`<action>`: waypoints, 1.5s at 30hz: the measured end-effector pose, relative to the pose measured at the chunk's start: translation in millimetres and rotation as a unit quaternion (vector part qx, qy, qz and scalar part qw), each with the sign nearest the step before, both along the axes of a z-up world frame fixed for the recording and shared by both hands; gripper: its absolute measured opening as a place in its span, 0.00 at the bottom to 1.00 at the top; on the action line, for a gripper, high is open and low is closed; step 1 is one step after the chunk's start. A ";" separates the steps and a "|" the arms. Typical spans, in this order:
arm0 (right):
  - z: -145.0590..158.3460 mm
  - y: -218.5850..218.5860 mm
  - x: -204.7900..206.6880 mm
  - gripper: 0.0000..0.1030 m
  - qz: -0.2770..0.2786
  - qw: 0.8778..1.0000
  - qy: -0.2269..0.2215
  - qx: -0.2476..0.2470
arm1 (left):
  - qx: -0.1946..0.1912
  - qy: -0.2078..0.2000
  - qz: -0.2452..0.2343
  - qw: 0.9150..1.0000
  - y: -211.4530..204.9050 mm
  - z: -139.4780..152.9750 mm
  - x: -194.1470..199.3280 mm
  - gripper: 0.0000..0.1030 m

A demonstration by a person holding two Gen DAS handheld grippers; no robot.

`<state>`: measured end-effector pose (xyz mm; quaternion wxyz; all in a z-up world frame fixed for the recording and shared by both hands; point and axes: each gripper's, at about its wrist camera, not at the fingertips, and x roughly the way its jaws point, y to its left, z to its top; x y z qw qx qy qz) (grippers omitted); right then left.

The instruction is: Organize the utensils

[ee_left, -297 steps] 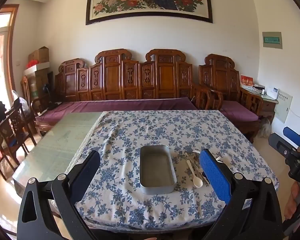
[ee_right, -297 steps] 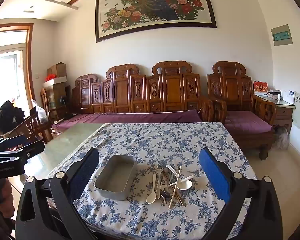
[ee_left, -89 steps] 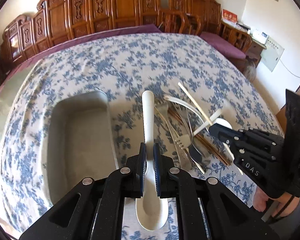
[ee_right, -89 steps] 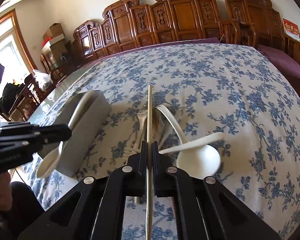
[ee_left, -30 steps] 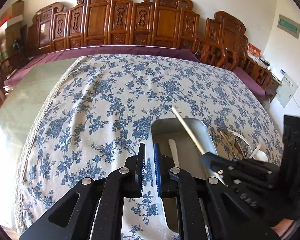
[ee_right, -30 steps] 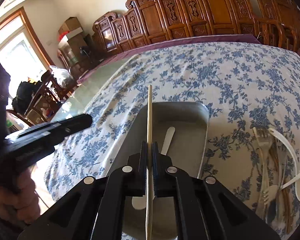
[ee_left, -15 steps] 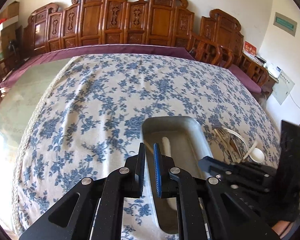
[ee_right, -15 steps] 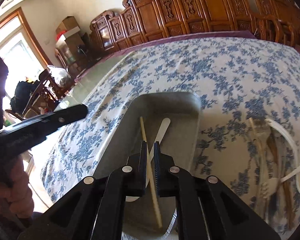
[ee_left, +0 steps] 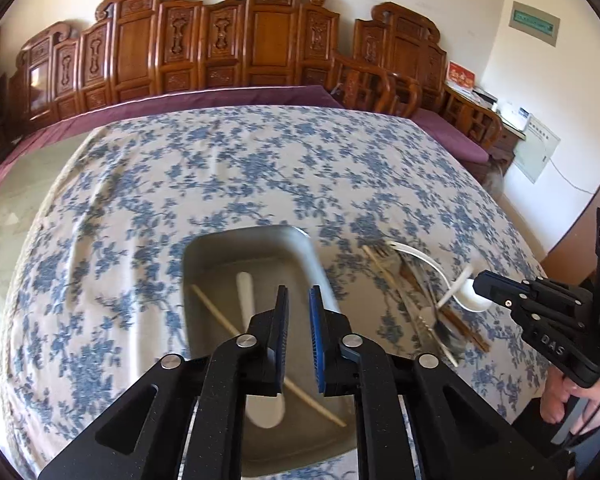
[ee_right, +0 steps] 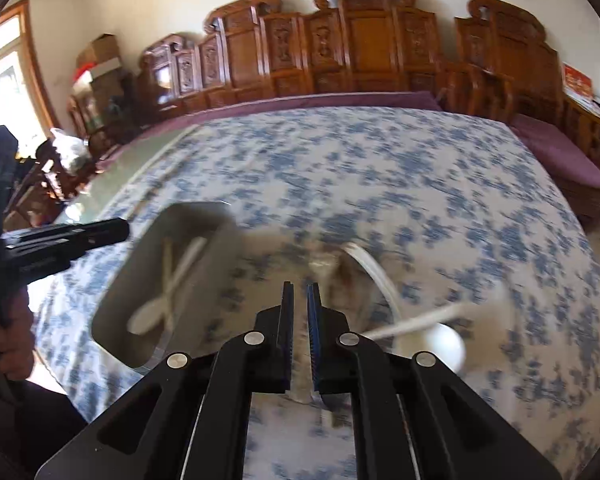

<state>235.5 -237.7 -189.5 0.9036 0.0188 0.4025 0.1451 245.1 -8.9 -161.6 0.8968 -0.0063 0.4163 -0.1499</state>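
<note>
The left gripper (ee_left: 298,312), black with blue pads, hovers over the rectangular grey metal tray (ee_left: 314,260) with its fingers nearly together, a narrow gap between them and nothing clamped. In the tray lie a white plastic spoon (ee_left: 246,292) and a pale wooden chopstick (ee_left: 216,310) crossing under it, running from 10 o'clock to 4 o'clock.

At 3 o'clock of the tray, on the blue-flowered white tablecloth (ee_left: 240,168) covering the surface, rests the loose heap of utensils (ee_left: 428,300): a metal fork, dark brown chopsticks, another pale chopstick and two white spoons, one with its bowl touching the tip of the right gripper (ee_left: 480,282) as the left view shows it.

The right wrist view is blurred. Its fingers also stand slightly apart, empty, above the cloth between the tray (ee_right: 112,308) at 9 o'clock and a white round spoon (ee_right: 446,344) at 3 o'clock. The left gripper (ee_right: 122,230) reaches in over the tray's far left rim.
</note>
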 end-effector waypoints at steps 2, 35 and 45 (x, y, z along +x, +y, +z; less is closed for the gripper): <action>-5.6 -4.9 0.6 0.13 -0.004 1.000 0.004 -0.004 | 0.002 0.000 -0.004 1.000 -6.9 -1.3 -0.9 0.16; -57.2 -5.2 -7.4 0.02 0.037 0.996 0.042 -0.072 | 0.012 0.010 -0.040 0.999 -58.6 -10.4 -9.5 0.23; -38.2 -29.1 -12.8 0.02 0.039 0.999 -0.014 -0.004 | 0.022 0.010 -0.035 0.999 -82.0 -18.7 -13.7 0.23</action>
